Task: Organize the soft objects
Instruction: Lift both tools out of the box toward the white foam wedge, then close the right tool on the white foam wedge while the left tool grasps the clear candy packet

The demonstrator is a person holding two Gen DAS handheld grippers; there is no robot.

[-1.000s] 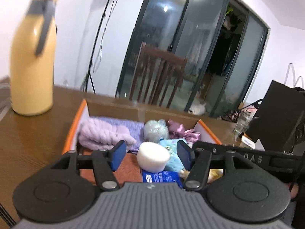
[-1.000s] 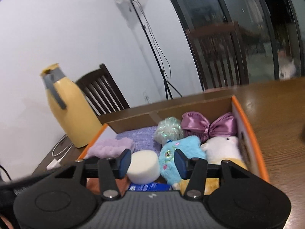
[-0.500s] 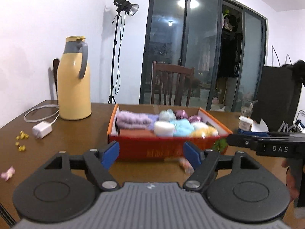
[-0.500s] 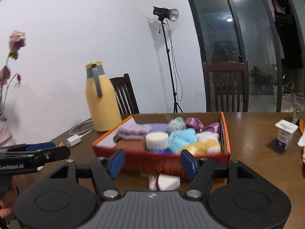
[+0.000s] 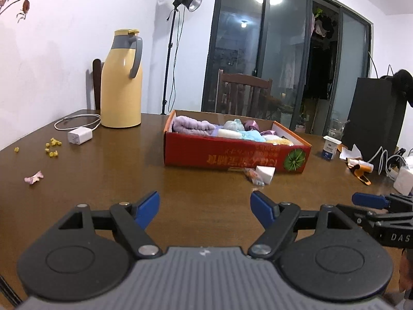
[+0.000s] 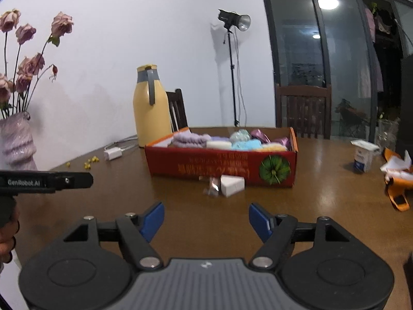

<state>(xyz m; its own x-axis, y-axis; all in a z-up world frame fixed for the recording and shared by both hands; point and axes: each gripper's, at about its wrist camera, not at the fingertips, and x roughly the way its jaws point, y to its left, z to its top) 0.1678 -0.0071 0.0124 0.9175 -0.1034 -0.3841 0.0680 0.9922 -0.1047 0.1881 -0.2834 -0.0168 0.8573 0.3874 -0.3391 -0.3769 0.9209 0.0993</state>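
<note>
the left gripper (image 5: 205,208) hangs low in the middle of its own frame, blue pads spread and opening wider, with nothing but bare counter (image 5: 103,180) between them. the right gripper (image 6: 206,219) looks the same in its view — jaws apart and widening, nothing held.

the red box (image 5: 232,152) sits on the counter at the centre of both frames, well apart from either gripper. it is packed with soft things: a purple knitted cloth (image 5: 192,126) at its left end, a white round sponge (image 5: 228,133) beside it, a pale green puff (image 5: 232,124) behind, a shiny purple bow (image 5: 251,124), a blue plush toy (image 5: 251,135) and something yellow and fluffy (image 5: 280,140) toward the right end.

just in front of the box, touching or nearly touching its wall, lie a white wedge sponge (image 6: 232,184) and a small crinkled wrapper (image 6: 213,187) — both outside the box.

upper left of the box stands a yellow jug (image 5: 121,80) with a grey handle, and near it a white charger (image 5: 80,135) with its cable. small yellow bits (image 5: 51,148) and a pink petal (image 5: 33,177) lie at the left of the left-wrist frame. a small yoghurt cup (image 5: 331,147) stands right of the box. in the right-wrist view a vase of dried roses (image 6: 18,142) fills the left edge.
</note>
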